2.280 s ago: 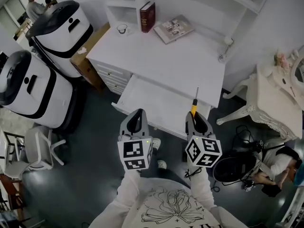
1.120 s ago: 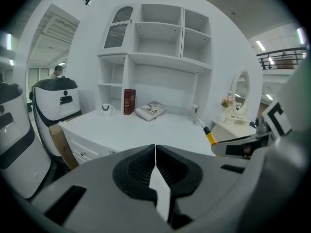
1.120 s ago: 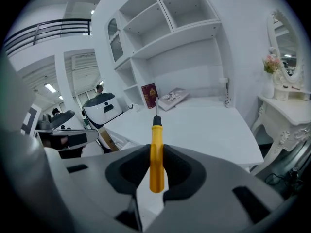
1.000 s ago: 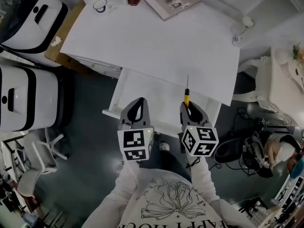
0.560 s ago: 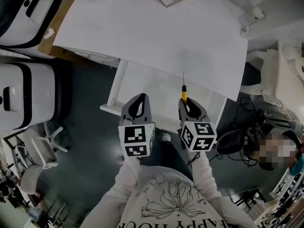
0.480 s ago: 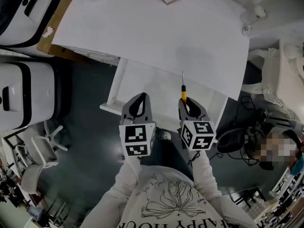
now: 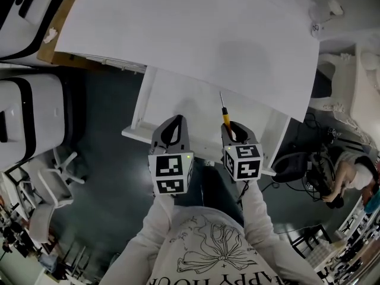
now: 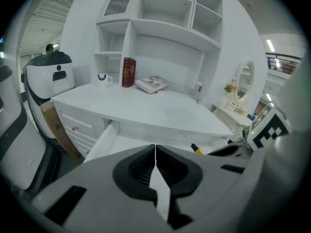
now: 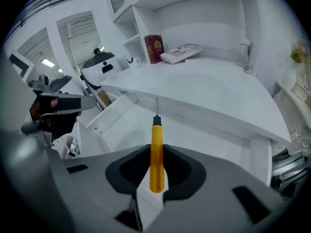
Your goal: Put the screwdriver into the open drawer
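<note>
right gripper view: the right gripper [image 9: 156,149] clamps the yellow screwdriver [image 9: 156,171] by its handle, tip above the open drawer [image 9: 121,135]; the left gripper [image 8: 155,154] is closed, empty.

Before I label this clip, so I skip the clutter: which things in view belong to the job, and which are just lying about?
Job: screwdriver, held by the right gripper; open drawer.
Lying about: red book, mug and magazine on the desk; left gripper, shut and empty.
</note>
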The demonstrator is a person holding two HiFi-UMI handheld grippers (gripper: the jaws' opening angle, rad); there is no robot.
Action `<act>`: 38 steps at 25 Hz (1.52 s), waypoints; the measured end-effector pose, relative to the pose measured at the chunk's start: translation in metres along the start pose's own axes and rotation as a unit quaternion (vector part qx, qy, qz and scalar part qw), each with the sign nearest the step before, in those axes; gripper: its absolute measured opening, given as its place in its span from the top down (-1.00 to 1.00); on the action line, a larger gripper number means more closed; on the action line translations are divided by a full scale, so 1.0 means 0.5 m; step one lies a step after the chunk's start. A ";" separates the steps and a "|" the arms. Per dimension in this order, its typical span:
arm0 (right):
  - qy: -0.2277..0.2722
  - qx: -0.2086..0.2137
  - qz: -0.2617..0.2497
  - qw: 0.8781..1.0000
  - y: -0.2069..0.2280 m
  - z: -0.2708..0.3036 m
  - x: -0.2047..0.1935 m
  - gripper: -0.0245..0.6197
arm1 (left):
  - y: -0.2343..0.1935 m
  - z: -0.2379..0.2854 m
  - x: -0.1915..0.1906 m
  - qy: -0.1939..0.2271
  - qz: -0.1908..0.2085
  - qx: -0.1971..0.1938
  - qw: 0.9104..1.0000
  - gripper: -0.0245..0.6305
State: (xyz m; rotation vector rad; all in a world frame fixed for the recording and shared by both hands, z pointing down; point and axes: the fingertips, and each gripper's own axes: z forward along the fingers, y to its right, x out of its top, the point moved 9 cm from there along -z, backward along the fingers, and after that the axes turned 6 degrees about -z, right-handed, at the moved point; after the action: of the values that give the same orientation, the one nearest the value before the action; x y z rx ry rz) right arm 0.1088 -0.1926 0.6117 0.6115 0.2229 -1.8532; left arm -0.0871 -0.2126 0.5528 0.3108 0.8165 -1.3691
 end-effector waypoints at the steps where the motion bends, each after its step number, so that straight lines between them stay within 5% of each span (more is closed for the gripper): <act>1: -0.011 0.001 -0.003 1.000 0.001 0.009 -0.004 0.68 | -0.003 0.003 -0.002 -0.002 -0.001 0.000 1.000 0.90; 24: -0.173 0.004 -0.009 0.985 0.041 0.165 -0.084 0.68 | -0.041 0.056 -0.023 -0.024 -0.017 0.004 1.000 0.90; 38: -0.172 0.012 0.004 0.985 0.051 0.179 -0.085 0.56 | -0.046 0.053 -0.012 -0.012 -0.028 0.007 1.000 0.90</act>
State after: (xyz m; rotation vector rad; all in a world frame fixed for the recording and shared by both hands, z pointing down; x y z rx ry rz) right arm 0.1158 -0.2062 0.7129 0.2986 -0.0299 -1.9222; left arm -0.0998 -0.2298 0.5812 0.2849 0.8010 -1.4291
